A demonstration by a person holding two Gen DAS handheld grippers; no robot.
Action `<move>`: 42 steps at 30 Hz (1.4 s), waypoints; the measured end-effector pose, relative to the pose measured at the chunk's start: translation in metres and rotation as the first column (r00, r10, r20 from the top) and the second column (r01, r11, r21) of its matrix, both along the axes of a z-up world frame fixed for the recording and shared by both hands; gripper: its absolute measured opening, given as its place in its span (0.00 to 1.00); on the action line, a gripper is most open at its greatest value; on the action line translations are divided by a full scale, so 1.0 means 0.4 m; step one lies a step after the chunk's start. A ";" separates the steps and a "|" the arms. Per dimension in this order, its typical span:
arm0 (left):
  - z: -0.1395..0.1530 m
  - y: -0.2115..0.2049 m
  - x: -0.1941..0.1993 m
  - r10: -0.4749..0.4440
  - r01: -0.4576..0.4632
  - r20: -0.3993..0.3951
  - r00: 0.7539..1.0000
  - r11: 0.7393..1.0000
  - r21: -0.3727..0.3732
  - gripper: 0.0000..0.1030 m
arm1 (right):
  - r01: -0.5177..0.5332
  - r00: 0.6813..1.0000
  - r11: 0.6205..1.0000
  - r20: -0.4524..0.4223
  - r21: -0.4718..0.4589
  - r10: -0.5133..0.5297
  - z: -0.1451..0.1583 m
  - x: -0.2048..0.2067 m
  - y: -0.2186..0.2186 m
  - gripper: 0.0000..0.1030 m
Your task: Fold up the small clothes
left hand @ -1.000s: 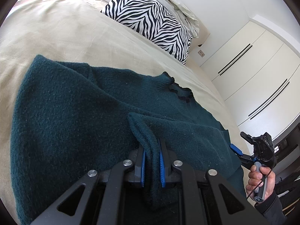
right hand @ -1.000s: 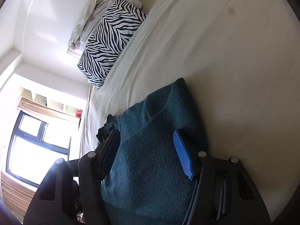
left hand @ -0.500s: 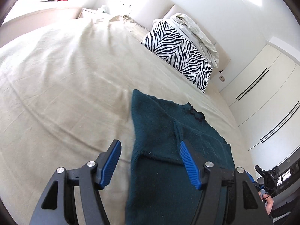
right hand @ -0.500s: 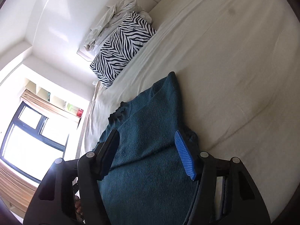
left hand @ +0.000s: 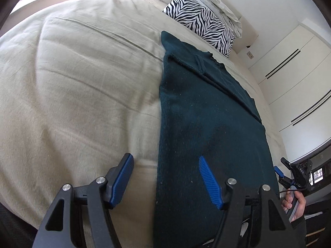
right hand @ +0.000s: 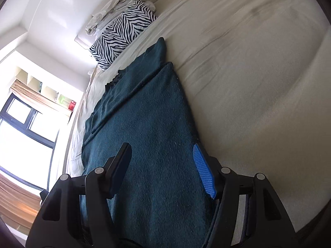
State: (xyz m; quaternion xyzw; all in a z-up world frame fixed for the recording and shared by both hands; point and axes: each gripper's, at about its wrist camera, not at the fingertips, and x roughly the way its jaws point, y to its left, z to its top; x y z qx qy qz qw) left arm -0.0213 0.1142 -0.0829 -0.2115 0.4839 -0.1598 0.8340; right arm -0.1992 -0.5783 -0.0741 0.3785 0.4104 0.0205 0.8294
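Observation:
A dark teal knit sweater [left hand: 198, 111] lies on the beige bed as a long narrow strip, with both sleeves folded in over its body. It also shows in the right wrist view [right hand: 149, 128]. My left gripper [left hand: 165, 175] is open and empty above the sweater's near left edge. My right gripper [right hand: 163, 165] is open and empty over the sweater's near end; it also shows at the far right of the left wrist view [left hand: 283, 172].
The beige bed cover [left hand: 72, 78] spreads wide on the left. A zebra-print pillow [left hand: 200, 18] and crumpled white bedding [left hand: 219, 4] lie at the head. White wardrobe doors [left hand: 295, 68] stand to the right. A window [right hand: 22, 132] is beyond the bed.
My left gripper let go of the sleeve, which now lies folded on the sweater, and opened. Both grippers have drawn back toward the sweater's near end.

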 end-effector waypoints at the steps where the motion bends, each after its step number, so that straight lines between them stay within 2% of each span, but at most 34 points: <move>1: -0.001 -0.001 -0.013 -0.011 0.011 -0.012 1.000 1.000 -0.013 0.66 | 0.002 1.000 1.000 -0.008 -0.001 -0.002 -0.001 -0.011 -0.002 0.59; 6: -0.023 0.003 -0.077 -0.047 0.041 -0.088 0.995 0.997 -0.068 0.66 | -0.018 1.000 1.000 -0.020 -0.004 0.018 0.012 -0.071 0.004 0.59; 12: -0.039 -0.015 -0.116 -0.103 0.096 -0.124 0.987 0.994 -0.058 0.66 | -0.036 0.997 0.999 -0.066 -0.012 0.036 0.016 -0.132 0.003 0.59; 15: -0.040 -0.014 -0.114 -0.105 0.097 -0.137 0.985 0.994 -0.058 0.63 | -0.032 0.996 0.999 -0.088 -0.010 0.031 0.019 -0.164 -0.015 0.59; 18: -0.038 -0.022 -0.118 -0.123 0.121 -0.145 0.982 0.992 -0.024 0.53 | -0.029 0.994 0.999 -0.107 -0.015 0.028 0.026 -0.203 -0.032 0.59; 20: -0.040 -0.022 -0.119 -0.132 0.130 -0.151 0.980 0.991 -0.026 0.51 | -0.033 0.992 0.999 -0.124 -0.012 0.031 0.033 -0.221 -0.036 0.59; 28: -0.039 -0.034 -0.119 -0.160 0.158 -0.172 0.972 0.987 -0.027 0.54 | -0.100 0.974 0.995 -0.201 0.025 0.103 0.023 -0.251 -0.016 0.59; 32: -0.042 -0.041 -0.120 -0.167 0.166 -0.178 0.970 0.986 -0.017 0.54 | -0.084 0.975 0.994 -0.202 0.071 0.096 0.010 -0.248 -0.028 0.59; 35: -0.040 -0.053 -0.126 -0.174 0.179 -0.182 0.968 0.984 0.011 0.47 | -0.095 0.972 0.992 -0.208 0.085 0.111 0.006 -0.239 -0.029 0.60; 38: -0.051 -0.032 -0.127 -0.150 0.154 -0.193 0.970 0.988 0.006 0.29 | -0.127 0.968 0.989 -0.207 0.079 0.141 0.005 -0.227 -0.016 0.58; 39: -0.057 -0.020 -0.128 -0.139 0.141 -0.200 0.970 0.990 -0.005 0.18 | -0.137 0.967 0.987 -0.206 0.083 0.152 0.003 -0.223 -0.011 0.52; 40: -0.063 -0.009 -0.129 -0.132 0.131 -0.206 0.970 0.991 -0.022 0.13 | -0.148 0.964 0.985 -0.208 0.090 0.163 -0.001 -0.221 -0.005 0.45; 41: -0.066 0.002 -0.131 -0.129 0.123 -0.209 0.969 0.991 -0.042 0.11 | -0.152 0.962 0.984 -0.214 0.094 0.169 -0.008 -0.219 -0.001 0.31; 42: -0.067 0.009 -0.135 -0.129 0.120 -0.208 0.970 0.991 -0.053 0.09 | -0.152 0.960 0.984 -0.221 0.096 0.170 -0.014 -0.220 0.001 0.24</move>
